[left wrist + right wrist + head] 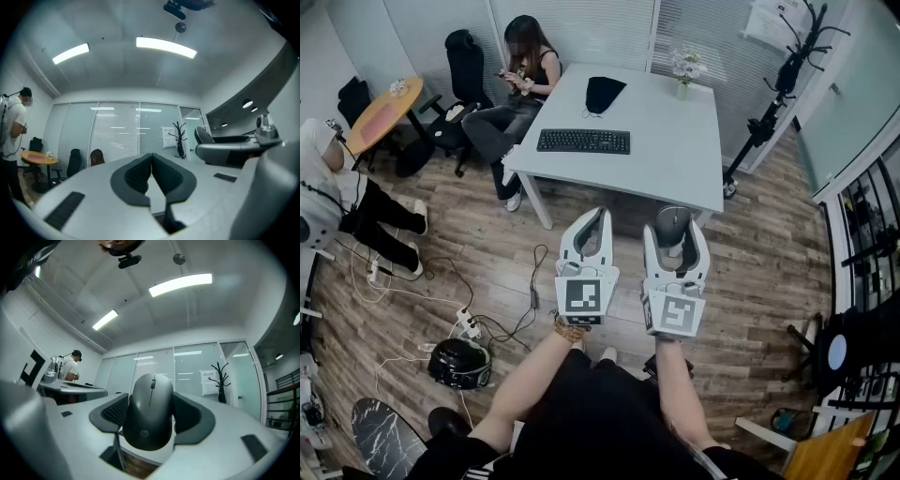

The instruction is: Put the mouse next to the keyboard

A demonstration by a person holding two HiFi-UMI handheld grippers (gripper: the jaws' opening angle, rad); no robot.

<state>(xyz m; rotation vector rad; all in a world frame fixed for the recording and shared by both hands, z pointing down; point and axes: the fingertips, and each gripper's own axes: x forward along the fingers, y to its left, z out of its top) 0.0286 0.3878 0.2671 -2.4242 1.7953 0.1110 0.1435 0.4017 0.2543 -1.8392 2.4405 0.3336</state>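
Nearest, bottom of head view: person's lap and both forearms, cut off by the frame edge.

L gripper [151,159]: closed, pads meeting, nothing between them. R gripper [676,234]: clamped on the mouse [151,411], one pad on each flank, mouse nose pointing away from the person. Mouse underside and the pad contact faces are hidden by the jaws. In head view only its top shows. Both grippers are held side by side over the wood floor [609,202], short of the tabletop's near edge. The mouse is well apart from the keyboard [583,141].

Floor, L of the grippers: loose cables, power strip [469,325], and a dark rounded item [459,364], poss. a helmet, hard to tell. A bare strip of floor lies between grippers and tabletop.

Tabletop [675,159]: white. The keyboard lies towards its near L corner. Beyond it sits a black soft item [603,94], type unclear. Flower vase [684,70] at the far side. From the gripper views the jaws block the tabletop, so the keyboard isn't visible there.

Far L corner of the tabletop: seated person [520,89]. Further L: round table [384,112], then a second person [337,197] cut off at the frame edge. Far R: coat stand [787,75].
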